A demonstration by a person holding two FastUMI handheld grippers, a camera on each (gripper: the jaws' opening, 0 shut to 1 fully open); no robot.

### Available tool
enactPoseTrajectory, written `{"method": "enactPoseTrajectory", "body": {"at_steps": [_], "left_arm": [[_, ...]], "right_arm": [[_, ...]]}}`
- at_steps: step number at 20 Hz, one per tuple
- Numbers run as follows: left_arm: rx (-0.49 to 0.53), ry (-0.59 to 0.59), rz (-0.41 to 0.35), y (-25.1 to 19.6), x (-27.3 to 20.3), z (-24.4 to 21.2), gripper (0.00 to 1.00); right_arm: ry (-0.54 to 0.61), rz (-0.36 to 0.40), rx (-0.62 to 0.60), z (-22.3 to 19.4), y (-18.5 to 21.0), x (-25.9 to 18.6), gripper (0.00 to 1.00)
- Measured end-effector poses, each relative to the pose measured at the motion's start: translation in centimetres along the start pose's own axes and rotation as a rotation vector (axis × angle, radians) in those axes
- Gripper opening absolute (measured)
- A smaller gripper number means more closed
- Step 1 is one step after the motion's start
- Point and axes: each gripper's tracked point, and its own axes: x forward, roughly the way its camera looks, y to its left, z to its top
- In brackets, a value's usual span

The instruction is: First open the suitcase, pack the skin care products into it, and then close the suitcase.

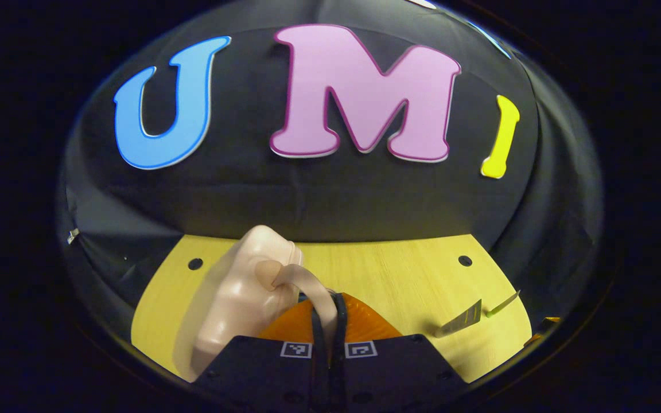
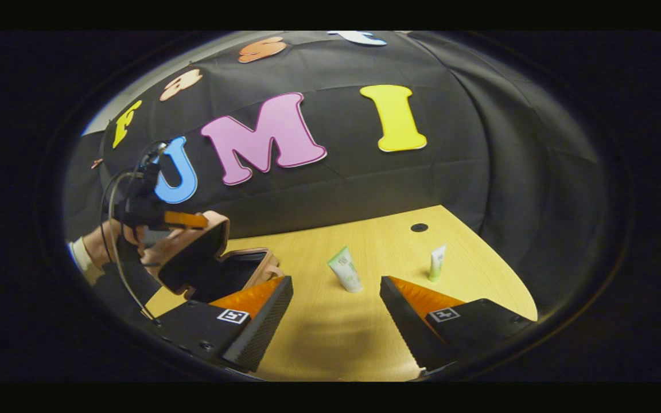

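On the bench (image 2: 330,338) the suitcase (image 2: 210,269) sits at my ten o'clock in the right gripper view, lid up. My left gripper (image 1: 329,344) has its fingers pinched narrow on the lid's strap handle (image 1: 302,281). My right gripper (image 2: 336,321) is wide and empty, the nearer one to the products. The larger tube (image 2: 346,269) stands dead ahead at twelve, long axis upright, slightly tilted; the small tube (image 2: 437,263) stands at one o'clock.
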Motion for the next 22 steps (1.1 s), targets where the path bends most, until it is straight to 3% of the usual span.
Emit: {"method": "enactPoseTrajectory", "body": {"at_steps": [6, 10, 14, 17, 19, 20, 22], "left_arm": [[0.035, -0.064, 0.155, 20.7, -2.1, 1.0, 0.03], [-0.157, -0.098, 0.204, 31.2, 0.5, -1.7, 0.08], [-0.207, -0.022, 0.290, 39.6, 4.8, -8.6, 0.08], [-0.310, 0.021, 0.408, 43.6, 6.9, -12.9, 0.09], [-0.336, 0.055, 0.416, 44.1, 7.8, -15.0, 0.13], [-0.302, 0.057, 0.451, 44.5, 7.5, -15.2, 0.14], [-0.171, -0.019, 0.506, 44.8, 6.3, -12.9, 0.29]], "right_arm": [[0.004, -0.043, -0.035, -0.7, 1.7, 0.7, 0.97], [0.020, -0.063, -0.049, -2.1, 3.3, 1.6, 0.97], [-0.011, -0.100, -0.107, -3.0, 3.4, 3.1, 0.97], [-0.017, -0.133, -0.107, -3.6, 2.4, 3.6, 0.97], [-0.030, -0.165, -0.106, -3.7, 1.0, 3.6, 0.97], [-0.033, -0.178, -0.104, -3.8, 0.4, 3.5, 0.97], [-0.038, -0.194, -0.100, -3.8, -0.5, 3.4, 0.97]]}}
